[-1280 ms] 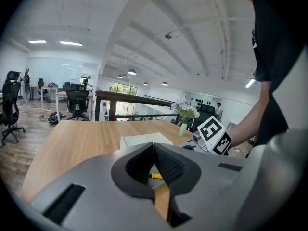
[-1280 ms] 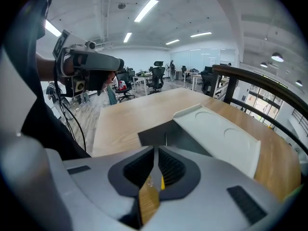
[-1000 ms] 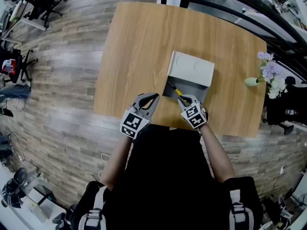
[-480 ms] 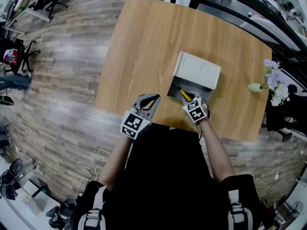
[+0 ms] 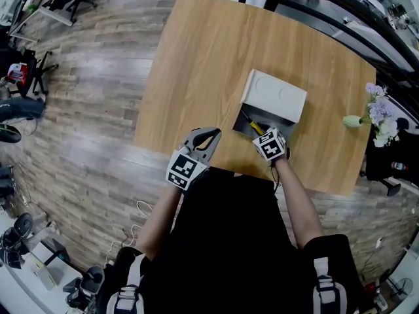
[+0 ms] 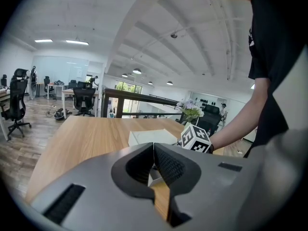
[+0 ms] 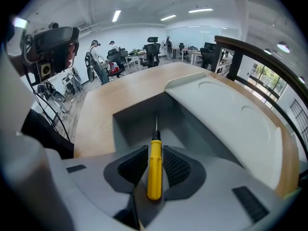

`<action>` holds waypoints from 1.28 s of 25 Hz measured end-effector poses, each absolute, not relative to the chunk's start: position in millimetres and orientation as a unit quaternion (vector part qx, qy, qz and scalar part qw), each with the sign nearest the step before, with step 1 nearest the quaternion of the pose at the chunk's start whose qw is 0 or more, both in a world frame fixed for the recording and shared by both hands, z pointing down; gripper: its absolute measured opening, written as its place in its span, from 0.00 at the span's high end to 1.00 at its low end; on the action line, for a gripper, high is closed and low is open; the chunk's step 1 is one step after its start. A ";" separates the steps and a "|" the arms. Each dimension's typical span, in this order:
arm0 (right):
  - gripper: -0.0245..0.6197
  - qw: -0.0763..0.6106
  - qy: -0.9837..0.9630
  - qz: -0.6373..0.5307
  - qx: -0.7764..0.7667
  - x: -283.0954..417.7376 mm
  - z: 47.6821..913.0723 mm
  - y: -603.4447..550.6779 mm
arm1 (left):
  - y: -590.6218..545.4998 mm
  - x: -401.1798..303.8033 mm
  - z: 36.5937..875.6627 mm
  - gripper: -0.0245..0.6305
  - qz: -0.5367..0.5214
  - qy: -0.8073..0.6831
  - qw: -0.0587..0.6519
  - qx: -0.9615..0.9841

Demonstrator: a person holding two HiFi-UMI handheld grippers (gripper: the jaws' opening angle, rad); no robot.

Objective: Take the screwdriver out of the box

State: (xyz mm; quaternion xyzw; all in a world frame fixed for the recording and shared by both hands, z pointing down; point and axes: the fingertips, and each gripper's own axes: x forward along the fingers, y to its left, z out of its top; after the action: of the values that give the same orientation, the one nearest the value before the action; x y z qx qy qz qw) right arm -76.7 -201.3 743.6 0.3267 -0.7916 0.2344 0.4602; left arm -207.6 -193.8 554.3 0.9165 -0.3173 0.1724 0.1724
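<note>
A yellow-handled screwdriver (image 7: 154, 170) sits between the jaws of my right gripper (image 7: 155, 153), which is shut on the handle. Its thin metal shaft points into the grey inside of the open box (image 7: 137, 121). In the head view the right gripper (image 5: 262, 135) is at the near edge of the box (image 5: 252, 127), with the screwdriver (image 5: 255, 127) slanting over the opening. The white lid (image 5: 275, 97) stands folded back on the far side. My left gripper (image 5: 209, 135) hovers left of the box over the table's near edge; its jaws (image 6: 154, 153) are shut with nothing in them.
The box stands on a wooden table (image 5: 196, 57). A small vase of pale flowers (image 5: 372, 110) stands at the table's right edge. Office chairs and gear (image 5: 19, 77) line the plank floor on the left. A dark railing (image 5: 340, 12) runs behind the table.
The right gripper, still shut on the screwdriver, has edged a little closer to the box opening. The head camera has shifted slightly. The left gripper has kept its place.
</note>
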 end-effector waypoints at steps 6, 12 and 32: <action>0.80 0.453 -0.787 0.260 0.329 -73.5 758.0 -202.9 | -193.4 -206.5 554.8 0.93 0.173 -0.314 0.171 0.918; 0.80 0.463 -0.786 0.250 0.324 -75.2 759.7 -205.5 | -193.1 -207.7 555.0 0.93 0.173 -0.312 0.172 0.918; 0.82 0.500 -0.774 0.227 0.315 -74.5 765.6 -210.4 | -194.2 -212.2 554.2 0.93 0.185 -0.307 0.166 0.919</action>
State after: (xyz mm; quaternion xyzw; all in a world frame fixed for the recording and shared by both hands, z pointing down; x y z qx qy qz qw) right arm -74.5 -210.4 765.6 0.3150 -0.7742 0.2273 0.4998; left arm -212.2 -194.2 554.2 0.9188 -0.3066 0.1852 0.1661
